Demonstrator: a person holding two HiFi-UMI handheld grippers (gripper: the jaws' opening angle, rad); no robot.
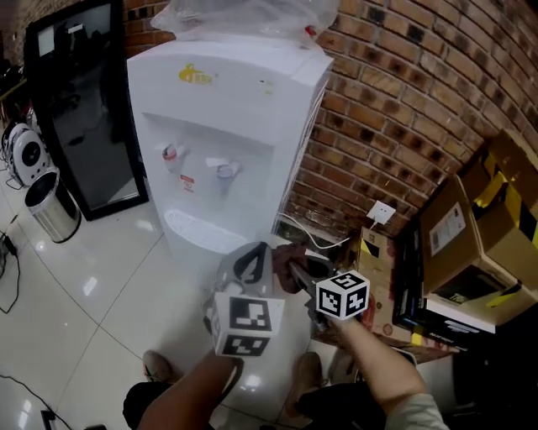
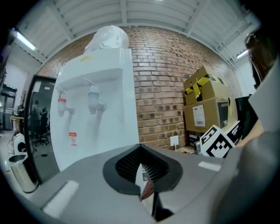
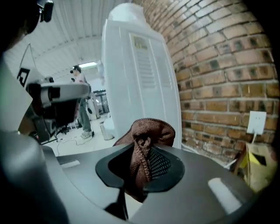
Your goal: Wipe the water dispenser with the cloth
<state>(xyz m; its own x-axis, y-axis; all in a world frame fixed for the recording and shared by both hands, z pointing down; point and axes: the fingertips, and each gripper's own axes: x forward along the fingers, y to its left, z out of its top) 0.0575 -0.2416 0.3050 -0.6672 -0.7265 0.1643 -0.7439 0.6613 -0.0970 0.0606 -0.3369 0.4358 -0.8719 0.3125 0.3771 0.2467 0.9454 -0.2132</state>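
Checking the right gripper first: what sits in its jaws? (A)

Brown knitted cloth, bunched and clamped between the black pads. A fold stands up above them. (B)

Where is the cloth relative to the tall white plastic water dispenser? (A)

Head view: low, just off the dispenser's front right corner, near its base. Right gripper view: the white side panel stands behind the cloth. I cannot tell whether they touch. (B)

Left gripper? (A)

Jaws drawn together, only a thin slit between them. A pale and reddish sliver shows in the slit; I cannot identify it. The gripper sits just left of the right one, facing the dispenser's front with its red tap and blue tap. (B)

Surroundings? (A)

Clear plastic bag on the dispenser's top. Red-brick wall behind. Brown cardboard boxes to the right. Black glass-fronted cabinet and round steel bin to the left. Glossy white tiled floor. (B)
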